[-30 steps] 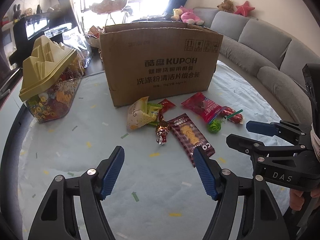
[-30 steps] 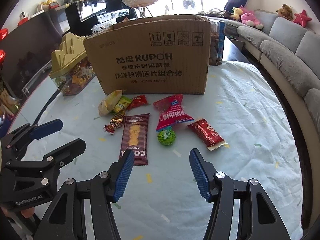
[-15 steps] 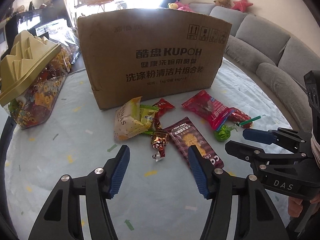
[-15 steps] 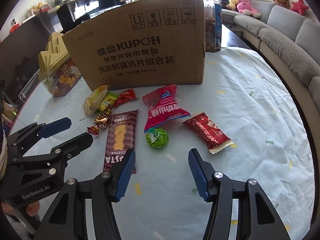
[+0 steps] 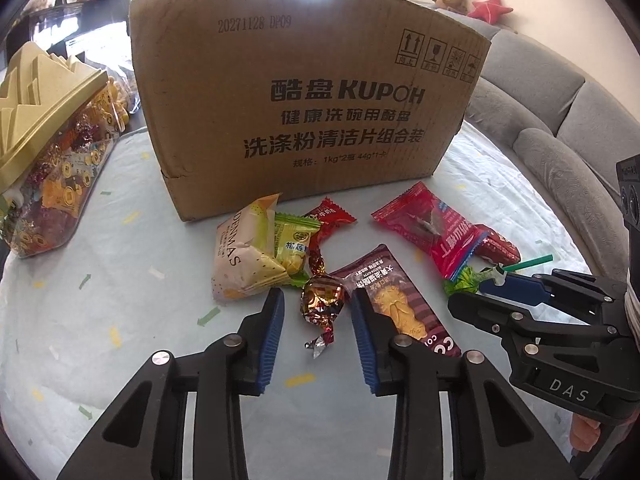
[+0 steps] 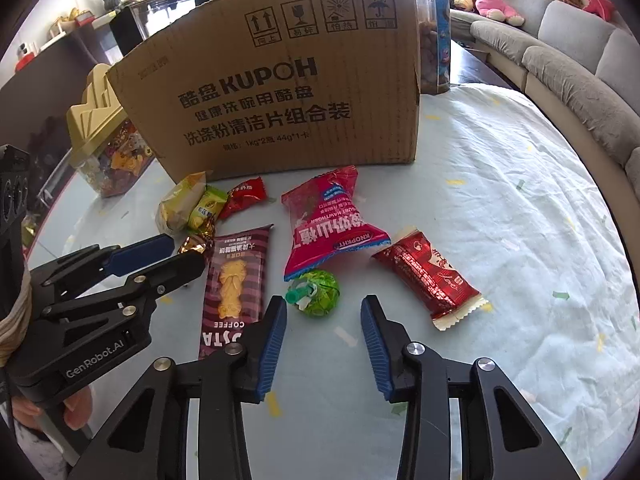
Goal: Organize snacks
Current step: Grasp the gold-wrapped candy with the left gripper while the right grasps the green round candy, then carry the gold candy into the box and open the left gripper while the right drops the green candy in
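Several snacks lie on the table in front of a brown cardboard box. My left gripper is open, low over the table, its jaws on either side of a foil-wrapped candy. A maroon biscuit bar lies just right of it, and a cream packet just left. My right gripper is open, with a green lollipop just beyond its fingertips. A red-and-blue packet and a dark red packet lie near it.
A clear candy container with a gold lid stands at the left. A grey sofa curves along the right. A snack carton stands behind the box. The table has a pale cloth.
Both grippers have moved forward and down toward the snacks. The left gripper's jaws have narrowed and now flank the foil candy. The right gripper has come up to the green lollipop.
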`<state>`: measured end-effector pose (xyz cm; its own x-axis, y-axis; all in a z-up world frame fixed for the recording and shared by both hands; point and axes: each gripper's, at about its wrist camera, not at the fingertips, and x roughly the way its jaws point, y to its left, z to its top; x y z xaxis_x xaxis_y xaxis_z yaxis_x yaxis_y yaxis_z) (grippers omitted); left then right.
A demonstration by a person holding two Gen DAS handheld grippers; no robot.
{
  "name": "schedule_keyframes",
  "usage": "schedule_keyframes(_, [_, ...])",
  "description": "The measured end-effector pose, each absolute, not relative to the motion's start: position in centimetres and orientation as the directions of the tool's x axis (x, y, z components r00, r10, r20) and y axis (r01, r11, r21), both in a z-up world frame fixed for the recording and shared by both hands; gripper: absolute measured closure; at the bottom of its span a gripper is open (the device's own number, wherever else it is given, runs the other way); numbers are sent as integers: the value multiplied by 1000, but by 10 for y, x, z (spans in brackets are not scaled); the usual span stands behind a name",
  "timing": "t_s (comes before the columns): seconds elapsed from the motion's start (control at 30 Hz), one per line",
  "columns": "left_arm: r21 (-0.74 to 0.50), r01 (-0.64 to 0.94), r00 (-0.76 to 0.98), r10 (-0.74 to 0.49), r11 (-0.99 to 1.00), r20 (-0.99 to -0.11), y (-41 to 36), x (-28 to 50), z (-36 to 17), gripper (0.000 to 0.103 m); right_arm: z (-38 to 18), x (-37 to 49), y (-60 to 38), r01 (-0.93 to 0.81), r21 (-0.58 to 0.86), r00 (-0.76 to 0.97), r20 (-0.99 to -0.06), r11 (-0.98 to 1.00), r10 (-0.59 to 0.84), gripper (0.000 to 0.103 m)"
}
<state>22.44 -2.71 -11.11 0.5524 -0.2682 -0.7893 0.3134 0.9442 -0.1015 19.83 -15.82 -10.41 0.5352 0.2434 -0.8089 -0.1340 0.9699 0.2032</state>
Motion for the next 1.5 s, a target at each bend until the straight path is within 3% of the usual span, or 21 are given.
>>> schedule_keyframes(0.33, [-95, 310, 552, -260, 946, -792, -29, 229, -114, 81, -105, 204, -157, -137, 206, 538, -806, 969, 248, 76])
schedule_keyframes(0.97, [-82, 310, 616, -266, 947, -742, -30, 188, -77, 81, -78, 183, -153, -174, 223, 568, -773, 959, 283, 76])
schedule_keyframes(1.5, [-92, 284, 718, -275, 954, -639, -24, 163, -14, 81, -24, 163, -155, -218, 214, 649, -697, 952, 305, 76])
